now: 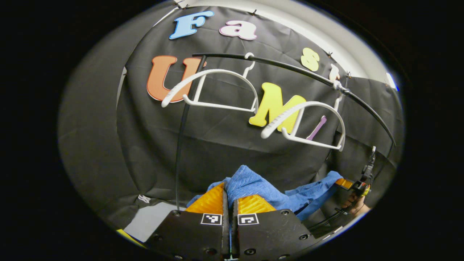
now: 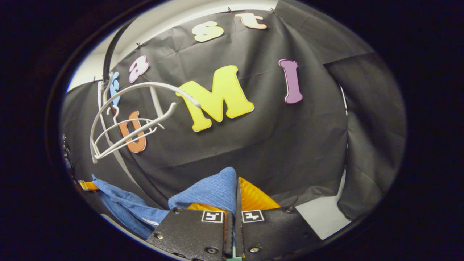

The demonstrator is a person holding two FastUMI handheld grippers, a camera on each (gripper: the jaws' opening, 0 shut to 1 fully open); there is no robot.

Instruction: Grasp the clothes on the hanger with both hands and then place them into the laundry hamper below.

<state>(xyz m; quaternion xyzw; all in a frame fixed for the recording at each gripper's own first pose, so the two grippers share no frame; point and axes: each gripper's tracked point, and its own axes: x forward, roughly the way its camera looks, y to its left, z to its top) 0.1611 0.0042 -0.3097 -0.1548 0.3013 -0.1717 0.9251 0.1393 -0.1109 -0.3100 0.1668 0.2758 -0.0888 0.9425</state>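
Left gripper (image 1: pixel 229 203): bottom centre of the left gripper view; jaws pressed together on a fold of the blue garment (image 1: pixel 253 183), which bunches up between and just above the fingers.
Right gripper (image 2: pixel 235 195): bottom centre of the right gripper view; jaws likewise clamped on the same cloth, which rises as a peak between the fingers and drapes over the left one.
Garment span: the long axis runs from one gripper to the other; in the left gripper view it trails to the lower right, in the right gripper view to the lower left, sagging between the two holds.
Garment versus hangers: off the white hangers (image 1: pixel 214 88), hanging below and apart from them.
Hangers: two, bare, on the black rail (image 1: pixel 297 70), upper centre of the left gripper view.
Hamper: judged to lie beneath both holds; the coming move is therefore a joint descent, neither hand evidently nearer.
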